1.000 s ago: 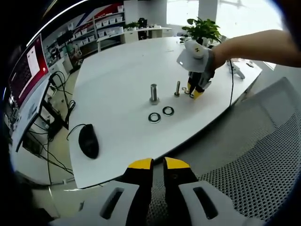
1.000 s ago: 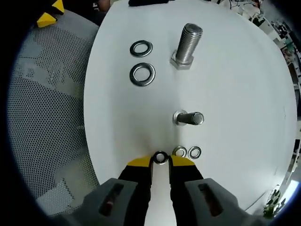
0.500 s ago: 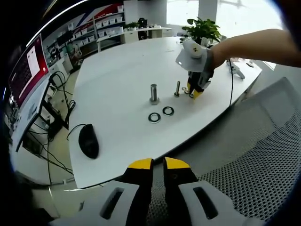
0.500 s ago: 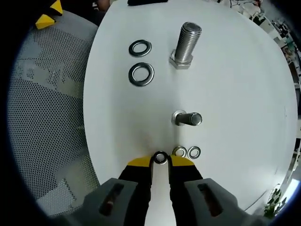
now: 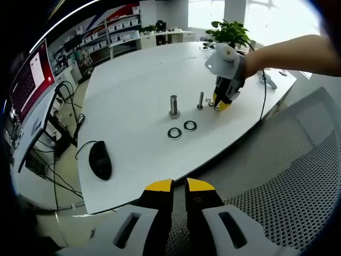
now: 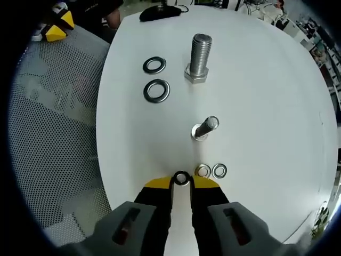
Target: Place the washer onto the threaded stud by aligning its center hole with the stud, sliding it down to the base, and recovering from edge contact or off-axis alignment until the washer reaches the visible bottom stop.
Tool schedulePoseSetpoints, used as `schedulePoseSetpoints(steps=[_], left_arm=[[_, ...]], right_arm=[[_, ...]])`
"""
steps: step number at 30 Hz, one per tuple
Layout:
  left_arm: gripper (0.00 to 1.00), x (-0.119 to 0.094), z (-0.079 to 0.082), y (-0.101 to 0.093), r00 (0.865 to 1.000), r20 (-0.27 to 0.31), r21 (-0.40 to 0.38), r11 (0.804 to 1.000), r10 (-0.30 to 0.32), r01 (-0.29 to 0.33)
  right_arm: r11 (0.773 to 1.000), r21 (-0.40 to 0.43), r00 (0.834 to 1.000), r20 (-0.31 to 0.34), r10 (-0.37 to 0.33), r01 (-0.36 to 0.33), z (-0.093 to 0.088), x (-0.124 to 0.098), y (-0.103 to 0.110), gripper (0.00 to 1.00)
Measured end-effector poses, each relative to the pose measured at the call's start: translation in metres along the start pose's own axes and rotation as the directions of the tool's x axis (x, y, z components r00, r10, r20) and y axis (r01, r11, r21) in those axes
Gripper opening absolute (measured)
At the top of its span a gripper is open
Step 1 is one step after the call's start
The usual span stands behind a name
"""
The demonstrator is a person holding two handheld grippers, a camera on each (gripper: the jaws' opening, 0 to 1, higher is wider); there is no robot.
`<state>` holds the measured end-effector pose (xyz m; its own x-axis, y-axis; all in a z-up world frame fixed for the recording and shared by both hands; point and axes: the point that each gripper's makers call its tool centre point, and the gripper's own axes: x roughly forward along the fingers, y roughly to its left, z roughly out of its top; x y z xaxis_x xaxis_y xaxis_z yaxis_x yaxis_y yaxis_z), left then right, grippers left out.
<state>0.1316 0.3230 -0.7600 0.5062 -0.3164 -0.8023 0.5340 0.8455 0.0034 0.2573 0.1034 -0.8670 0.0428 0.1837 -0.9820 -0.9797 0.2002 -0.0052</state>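
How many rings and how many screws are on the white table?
Big rings: 2
Small rings: 3, two lying loose and one in the right tongs
Screws standing up: 2, a thick one and a thin one
Total: 7

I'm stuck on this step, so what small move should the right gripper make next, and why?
Probably carry the small washer forward and up to the small stud. The right gripper pinches it at its fingers just above the table, and the stud ahead carries no washer.
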Motion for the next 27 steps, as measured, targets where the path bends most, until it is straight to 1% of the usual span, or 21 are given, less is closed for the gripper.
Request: schedulePoseSetpoints(steps=[5,9,13,15,18,21,27], left_arm=[[0.06,0.0,0.0,0.0,1.0,-0.001,0.003,1.0,-0.002,0.002],[0.06,0.0,0.0,0.0,1.0,0.001,0.003,1.0,-0.001,0.001],[0.06,0.0,0.0,-0.001,1.0,0.0,0.003,1.0,-0.002,0.002],[0.06,0.0,0.0,0.0,1.0,0.001,0.002,1.0,-0.001,0.001],[0.06,0.0,0.0,0.0,1.0,0.001,0.001,1.0,0.0,0.0],[0.06,0.0,-0.001,0.0,1.0,0.0,0.001,1.0,-0.001,0.001],[0.06,0.0,-0.001,0.0,1.0,0.001,-0.001,1.0,0.0,0.0]], right_arm=[[1.0,0.017,1.0,0.013,-0.011,0.011,0.0,0.0,-0.002,0.14],[0.999,0.043,1.0,0.009,0.017,-0.018,-0.004,-0.001,0.002,0.14],[0.998,0.045,0.999,0.007,0.041,-0.041,-0.007,-0.004,0.003,0.14],[0.997,0.053,0.998,0.016,0.056,-0.056,-0.005,-0.008,0.004,0.14],[0.997,0.037,0.998,0.013,0.064,-0.064,-0.002,-0.017,0.003,0.14],[0.998,0.021,0.998,0.022,0.062,-0.062,0.005,-0.028,-0.002,0.14],[0.998,-0.004,0.998,0.031,0.058,-0.058,0.014,-0.038,-0.007,0.14]])
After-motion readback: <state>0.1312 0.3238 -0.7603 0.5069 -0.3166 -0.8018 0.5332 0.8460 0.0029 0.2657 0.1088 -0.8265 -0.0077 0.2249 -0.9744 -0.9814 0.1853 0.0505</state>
